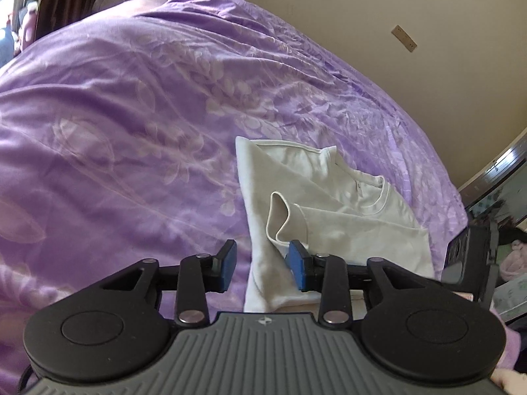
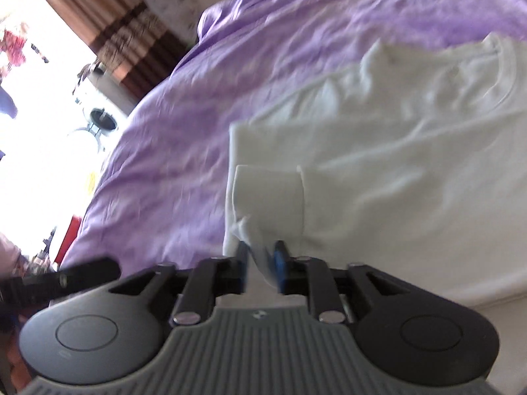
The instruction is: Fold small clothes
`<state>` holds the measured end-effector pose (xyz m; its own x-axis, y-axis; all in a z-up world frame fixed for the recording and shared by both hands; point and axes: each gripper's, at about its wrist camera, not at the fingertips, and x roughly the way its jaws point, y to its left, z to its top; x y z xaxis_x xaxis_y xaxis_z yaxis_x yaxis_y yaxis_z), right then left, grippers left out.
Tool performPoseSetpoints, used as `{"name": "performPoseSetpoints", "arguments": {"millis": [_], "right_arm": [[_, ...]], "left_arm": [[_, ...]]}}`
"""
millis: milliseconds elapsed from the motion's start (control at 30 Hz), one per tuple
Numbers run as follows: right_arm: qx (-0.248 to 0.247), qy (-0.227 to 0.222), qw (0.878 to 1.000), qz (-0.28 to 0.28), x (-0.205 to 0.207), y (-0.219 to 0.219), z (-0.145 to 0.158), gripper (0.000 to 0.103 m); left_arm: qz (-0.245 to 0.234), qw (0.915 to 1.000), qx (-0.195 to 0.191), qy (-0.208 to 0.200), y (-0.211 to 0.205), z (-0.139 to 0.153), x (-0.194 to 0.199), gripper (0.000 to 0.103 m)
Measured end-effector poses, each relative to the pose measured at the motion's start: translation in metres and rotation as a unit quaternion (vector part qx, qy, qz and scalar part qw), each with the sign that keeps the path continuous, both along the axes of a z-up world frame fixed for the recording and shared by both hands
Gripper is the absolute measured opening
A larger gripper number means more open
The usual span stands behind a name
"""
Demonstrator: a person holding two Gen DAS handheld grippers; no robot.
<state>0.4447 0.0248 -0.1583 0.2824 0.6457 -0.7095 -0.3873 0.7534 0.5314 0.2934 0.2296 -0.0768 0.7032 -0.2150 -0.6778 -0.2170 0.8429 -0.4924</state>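
Left gripper (image 1: pixel 263 263) wide, right gripper (image 2: pixel 262 263) clamped

Daylit and soft in the left wrist view, sharp across the purple bedspread (image 1: pixel 131 115), horizon bowed by fisheye toward 12 o'clock. Smeared by motion blur in the right wrist view, blown out to pure white at 9 o'clock around the window (image 2: pixel 39 115), washing detail from the white shirt (image 2: pixel 411 164).

Bed covered by purple floral bedspread (image 1: pixel 131 115), creased. Beige wall (image 1: pixel 395 6) seen behind, small plate (image 1: pixel 403 38) fixed on it. Brown striped curtain (image 2: pixel 108 26) hung beside bright window (image 2: pixel 36 105).
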Motion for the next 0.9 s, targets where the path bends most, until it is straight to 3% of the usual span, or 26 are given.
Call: {"name": "performPoseSetpoints", "arguments": {"millis": [67, 233, 367, 467, 567, 667, 767, 900], "right_arm": [[0.003, 0.013, 1.0, 0.006, -0.001, -0.003, 0.001, 0.025], [-0.012, -0.006, 1.0, 0.022, 0.003, -0.04, 0.038, 0.05], [-0.067, -0.055, 0.996, -0.013, 0.013, -0.106, 0.078, 0.051], [-0.113, -0.076, 0.989, -0.064, 0.025, -0.17, 0.088, 0.051], [-0.163, -0.085, 0.977, -0.111, 0.032, -0.233, 0.085, 0.052], [-0.209, -0.072, 0.968, -0.12, 0.03, -0.286, 0.07, 0.053], [-0.252, -0.059, 0.96, -0.108, 0.022, -0.323, 0.05, 0.053], [-0.273, -0.057, 0.959, -0.059, 0.013, -0.338, 0.023, 0.053]], "left_arm": [[0.001, 0.9999, -0.013, 0.0, 0.001, -0.002, 0.004, 0.045], [-0.006, 0.9995, -0.03, 0.005, -0.006, -0.01, 0.021, 0.051], [-0.001, 0.9996, -0.02, 0.022, -0.018, -0.025, 0.042, 0.051], [0.001, 0.9996, 0.004, 0.028, -0.029, -0.032, 0.057, 0.051], [-0.005, 0.9982, 0.048, 0.036, -0.042, -0.034, 0.069, 0.051], [-0.011, 0.9955, 0.08, 0.049, -0.052, -0.04, 0.078, 0.051], [-0.007, 0.9915, 0.107, 0.073, -0.057, -0.051, 0.083, 0.051], [-0.006, 0.9887, 0.124, 0.084, -0.062, -0.062, 0.085, 0.048]]}}
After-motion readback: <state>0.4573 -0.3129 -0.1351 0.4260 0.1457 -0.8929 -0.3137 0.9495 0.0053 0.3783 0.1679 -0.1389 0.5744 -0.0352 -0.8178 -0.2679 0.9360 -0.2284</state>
